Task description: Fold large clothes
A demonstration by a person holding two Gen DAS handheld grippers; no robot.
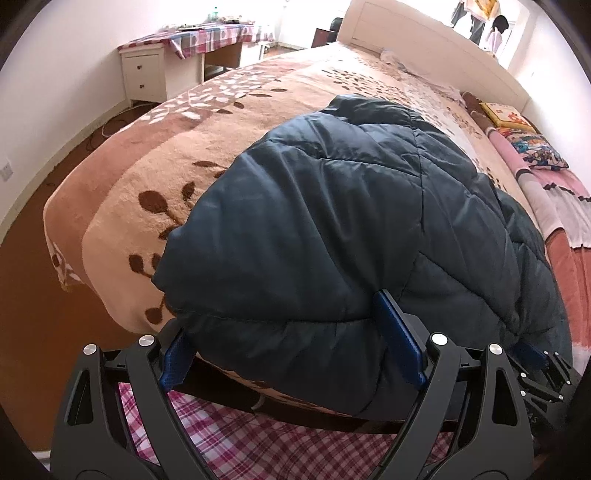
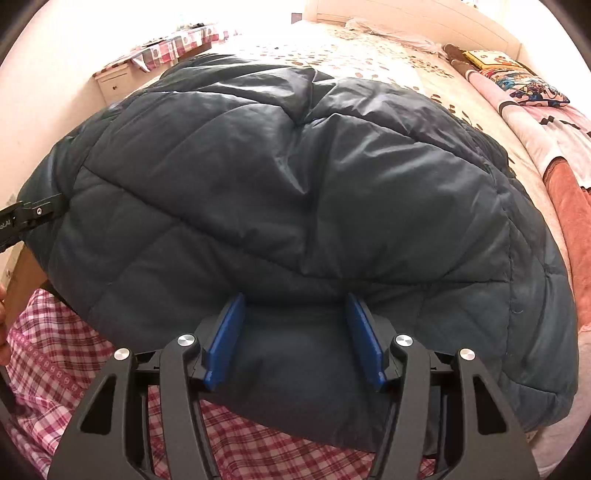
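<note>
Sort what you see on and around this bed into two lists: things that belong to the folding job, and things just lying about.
Job: dark blue quilted padded coat; left gripper; right gripper.

Lying about: patterned pillows; white bedside drawers; checked cloth-covered desk.

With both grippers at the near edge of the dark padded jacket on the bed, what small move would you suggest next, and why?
Probably close the right gripper on the jacket hem. Its blue pads straddle the padded edge without visibly pinching it, and the left gripper stands wide around the same edge, so nothing seems held yet for lifting into a fold.
</note>
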